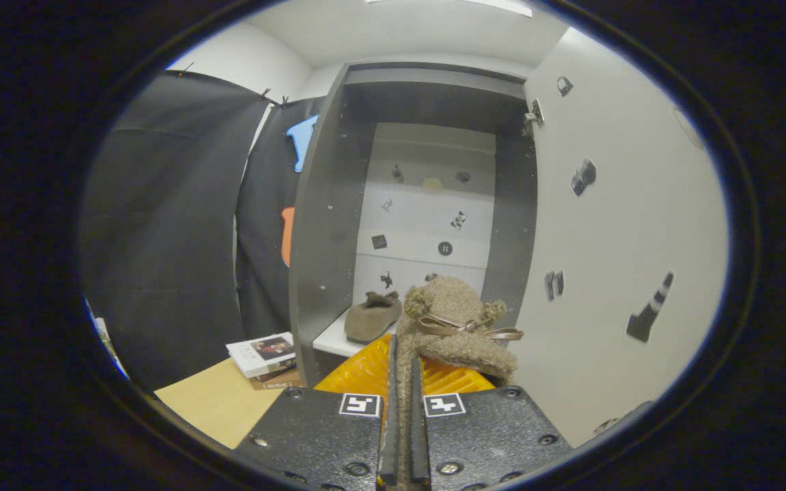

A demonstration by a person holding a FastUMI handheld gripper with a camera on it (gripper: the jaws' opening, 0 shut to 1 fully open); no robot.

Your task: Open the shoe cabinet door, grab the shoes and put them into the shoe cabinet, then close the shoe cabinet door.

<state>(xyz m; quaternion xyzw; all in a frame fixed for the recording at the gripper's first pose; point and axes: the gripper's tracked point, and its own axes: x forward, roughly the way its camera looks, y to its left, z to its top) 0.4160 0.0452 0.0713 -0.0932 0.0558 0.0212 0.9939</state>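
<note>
My gripper point(403, 382) is shut on a fuzzy tan shoe point(458, 327) with pom-poms and a ribbon bow; both fingers pinch its edge and it hangs just ahead of them. Beyond it stands the grey shoe cabinet point(325, 225) with its door point(611, 225) swung wide open on the right. A second tan shoe point(371, 317) lies on the white bottom shelf point(330, 339) inside the cabinet, left of the held one. The held shoe hovers at the cabinet's opening, above the shelf's front edge.
A stack of books point(263, 354) lies on a pale wooden surface point(215, 402) left of the cabinet's side wall. Black cloth point(161, 239) hangs behind it. The cabinet's back panel point(427, 218) and the door's inner face carry small stickers.
</note>
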